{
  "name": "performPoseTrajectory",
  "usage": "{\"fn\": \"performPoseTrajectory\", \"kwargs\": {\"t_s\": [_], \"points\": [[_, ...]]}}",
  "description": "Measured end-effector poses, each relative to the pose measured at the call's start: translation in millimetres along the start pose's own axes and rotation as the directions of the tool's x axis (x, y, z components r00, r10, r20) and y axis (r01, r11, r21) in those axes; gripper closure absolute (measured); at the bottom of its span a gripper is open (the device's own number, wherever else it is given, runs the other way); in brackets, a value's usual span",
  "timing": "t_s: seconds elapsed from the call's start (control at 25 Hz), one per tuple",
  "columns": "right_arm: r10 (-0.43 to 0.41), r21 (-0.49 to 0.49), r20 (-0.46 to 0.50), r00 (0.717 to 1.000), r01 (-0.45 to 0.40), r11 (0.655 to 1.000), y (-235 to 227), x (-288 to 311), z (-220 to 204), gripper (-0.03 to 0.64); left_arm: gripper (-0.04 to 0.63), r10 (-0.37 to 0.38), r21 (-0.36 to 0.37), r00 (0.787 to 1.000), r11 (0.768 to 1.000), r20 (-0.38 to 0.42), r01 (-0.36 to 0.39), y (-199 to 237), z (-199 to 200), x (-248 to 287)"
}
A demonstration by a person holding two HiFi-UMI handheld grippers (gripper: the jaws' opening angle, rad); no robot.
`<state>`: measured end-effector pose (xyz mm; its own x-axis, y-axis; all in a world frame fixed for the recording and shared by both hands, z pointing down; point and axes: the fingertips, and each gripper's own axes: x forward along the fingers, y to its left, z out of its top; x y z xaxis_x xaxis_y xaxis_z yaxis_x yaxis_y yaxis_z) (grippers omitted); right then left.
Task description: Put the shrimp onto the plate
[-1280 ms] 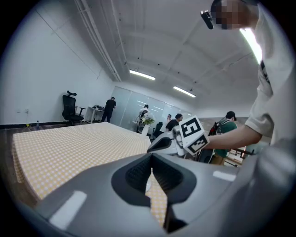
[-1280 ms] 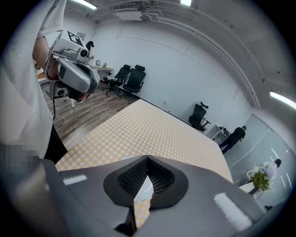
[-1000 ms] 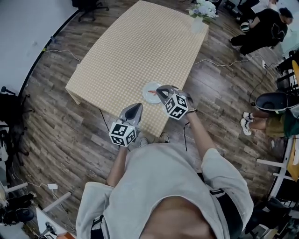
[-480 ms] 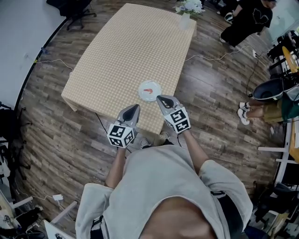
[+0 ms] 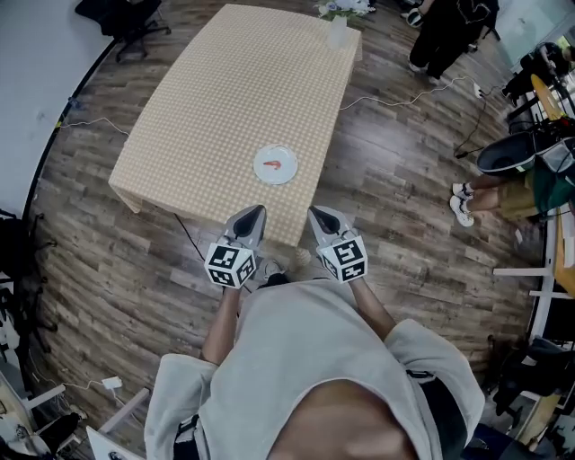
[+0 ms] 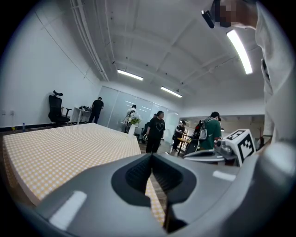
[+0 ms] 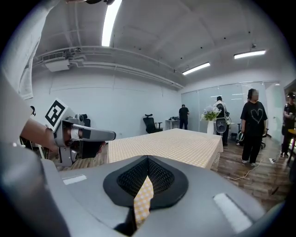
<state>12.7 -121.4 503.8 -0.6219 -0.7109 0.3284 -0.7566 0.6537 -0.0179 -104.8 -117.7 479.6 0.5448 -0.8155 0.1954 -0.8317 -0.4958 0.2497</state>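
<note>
A white plate [image 5: 275, 165] lies on the checked tablecloth near the table's near right side, and an orange-red shrimp [image 5: 276, 164] rests on it. Both grippers hang at the table's near edge, short of the plate. My left gripper [image 5: 255, 214] is shut with nothing in it, its jaws meeting in the left gripper view [image 6: 151, 158]. My right gripper [image 5: 318, 216] is also shut and empty [image 7: 147, 163]; a sliver of checked cloth shows below the touching tips. Neither gripper view shows the plate or the shrimp.
The long table [image 5: 234, 99] carries a vase of flowers [image 5: 337, 27] at its far end. Wood floor surrounds it, with cables on the floor. A person in black [image 7: 252, 125] stands past the far end, others further back. An office chair [image 5: 121, 16] stands at the far left.
The right gripper has drawn back from over the plate to the table's near edge, beside the left one. The shrimp stays on the plate, and the view has backed away.
</note>
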Motion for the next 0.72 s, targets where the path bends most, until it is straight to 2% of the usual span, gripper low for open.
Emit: {"fn": "performPoseTrajectory", "kwargs": {"t_s": [0.16, 0.4, 0.72], "points": [[0.009, 0.032, 0.043, 0.999, -0.010, 0.999, 1, -36, -1, 0.618, 0.586, 0.025, 0.015, 1.000, 1.000, 0.004, -0.025, -24, -5, -8], [0.041, 0.034, 0.079, 0.996, -0.043, 0.998, 7, -92, -13, 0.618, 0.586, 0.055, -0.021, 0.998, 0.998, -0.014, -0.055, -84, -38, -28], [0.065, 0.035, 0.082, 0.995, -0.068, 0.997, 22, -150, -43, 0.620, 0.586, 0.064, -0.015, 0.998, 0.998, -0.023, -0.065, -147, -67, -55]]}}
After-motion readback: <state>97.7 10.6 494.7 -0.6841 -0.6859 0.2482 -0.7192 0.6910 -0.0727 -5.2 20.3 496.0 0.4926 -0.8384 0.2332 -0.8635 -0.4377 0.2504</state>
